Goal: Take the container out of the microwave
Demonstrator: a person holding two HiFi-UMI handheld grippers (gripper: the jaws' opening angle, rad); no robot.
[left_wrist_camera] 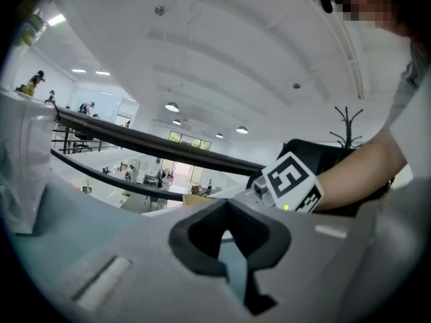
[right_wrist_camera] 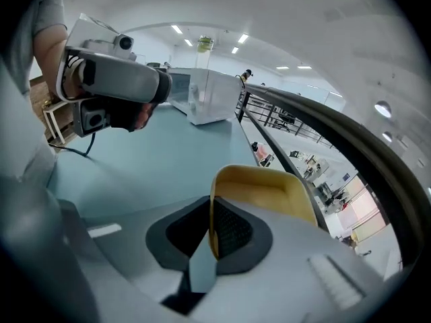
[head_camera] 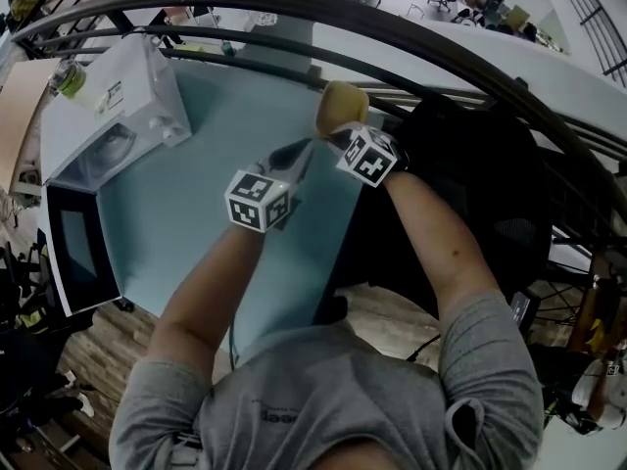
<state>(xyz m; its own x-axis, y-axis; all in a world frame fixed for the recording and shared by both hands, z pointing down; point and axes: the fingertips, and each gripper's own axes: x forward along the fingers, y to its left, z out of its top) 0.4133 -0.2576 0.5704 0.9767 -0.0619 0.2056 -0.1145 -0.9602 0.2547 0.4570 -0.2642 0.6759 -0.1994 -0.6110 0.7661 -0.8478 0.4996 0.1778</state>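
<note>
A yellow container (head_camera: 341,106) hangs over the far right corner of the pale blue table (head_camera: 225,125), by the railing. My right gripper (head_camera: 335,133) is shut on its rim; in the right gripper view the container's thin wall (right_wrist_camera: 269,190) stands pinched between the dark pads of that gripper (right_wrist_camera: 214,231). The white microwave (head_camera: 118,96) stands at the table's far left, with its dark door (head_camera: 78,248) swung open. My left gripper (head_camera: 294,160) hovers just left of the right one, its jaws (left_wrist_camera: 227,237) together with nothing in them.
A curved black railing (head_camera: 392,37) runs along the table's far edge. A bottle (head_camera: 69,78) stands on top of the microwave. A black chair (head_camera: 470,184) sits right of the table. A cable (right_wrist_camera: 74,150) trails on the table's near left.
</note>
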